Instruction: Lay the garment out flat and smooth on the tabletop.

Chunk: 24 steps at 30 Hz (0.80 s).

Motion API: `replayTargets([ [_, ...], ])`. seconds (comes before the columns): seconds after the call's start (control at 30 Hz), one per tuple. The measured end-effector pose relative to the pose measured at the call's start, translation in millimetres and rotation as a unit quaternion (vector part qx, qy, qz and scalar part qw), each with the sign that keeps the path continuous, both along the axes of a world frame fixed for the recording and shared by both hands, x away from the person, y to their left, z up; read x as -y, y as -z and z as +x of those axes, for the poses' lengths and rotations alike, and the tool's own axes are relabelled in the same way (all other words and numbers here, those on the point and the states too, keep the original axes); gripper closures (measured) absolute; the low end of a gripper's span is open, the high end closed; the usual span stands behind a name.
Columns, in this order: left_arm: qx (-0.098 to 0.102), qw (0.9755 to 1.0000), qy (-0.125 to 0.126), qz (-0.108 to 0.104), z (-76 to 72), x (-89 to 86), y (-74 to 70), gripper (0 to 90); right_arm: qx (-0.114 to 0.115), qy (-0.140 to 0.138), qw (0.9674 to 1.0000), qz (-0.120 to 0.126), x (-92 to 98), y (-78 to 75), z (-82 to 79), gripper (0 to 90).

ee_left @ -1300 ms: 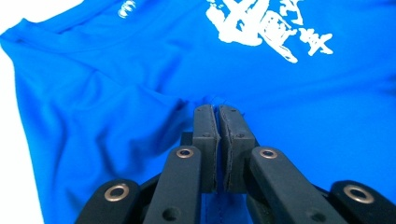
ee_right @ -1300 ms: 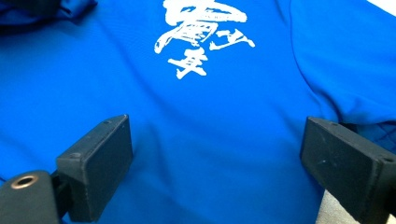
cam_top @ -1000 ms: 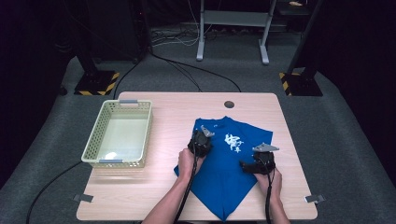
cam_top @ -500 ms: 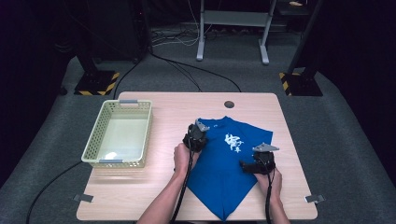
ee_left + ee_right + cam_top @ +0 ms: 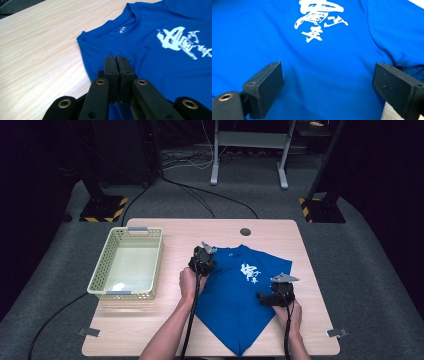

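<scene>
Left claw [image 5: 116, 65] pinched the blue shirt [image 5: 235, 305] edge, right claw [image 5: 327, 87] gaped over it; one-sided pull risked bunching.

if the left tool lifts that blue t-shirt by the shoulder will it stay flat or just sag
Probably sag: the blue t-shirt lies thin and flat on the table, with soft creases near its sleeve, so it looks floppy. It likely weighs little for its spread. The left tool, jaws closed at the shoulder edge, would likely drag one corner up while the rest trails.
</scene>
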<state>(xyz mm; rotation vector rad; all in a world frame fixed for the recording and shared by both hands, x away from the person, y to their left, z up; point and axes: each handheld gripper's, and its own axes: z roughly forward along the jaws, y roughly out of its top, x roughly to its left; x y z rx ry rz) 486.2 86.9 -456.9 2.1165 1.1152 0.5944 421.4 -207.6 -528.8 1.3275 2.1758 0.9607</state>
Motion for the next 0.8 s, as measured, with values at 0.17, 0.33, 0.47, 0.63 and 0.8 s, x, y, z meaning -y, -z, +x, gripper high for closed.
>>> replayTargets([
  [0.17,0.001,0.9999,-0.015,0.003,6.0,-10.0,-3.3,87.2,0.0,0.0,1.0,0.0,0.0,0.0,0.0,8.7],
  [0.33,0.009,0.9995,-0.026,0.015,11.1,-16.9,-8.1,87.2,0.0,0.001,1.0,0.001,0.2,0.0,0.5,8.7],
  [0.47,0.011,0.9991,-0.038,0.019,14.5,-24.2,-6.6,87.2,0.0,0.001,1.0,0.001,0.2,0.0,0.5,8.7],
  [0.63,0.01,0.9982,-0.055,0.022,18.4,-34.2,-4.7,87.2,0.0,0.001,1.0,0.0,0.2,0.0,0.5,8.7],
  [0.8,0.018,0.9969,-0.074,0.018,20.4,-44.9,-7.1,87.1,0.0,0.001,1.0,0.0,0.1,0.0,0.5,8.7],
])
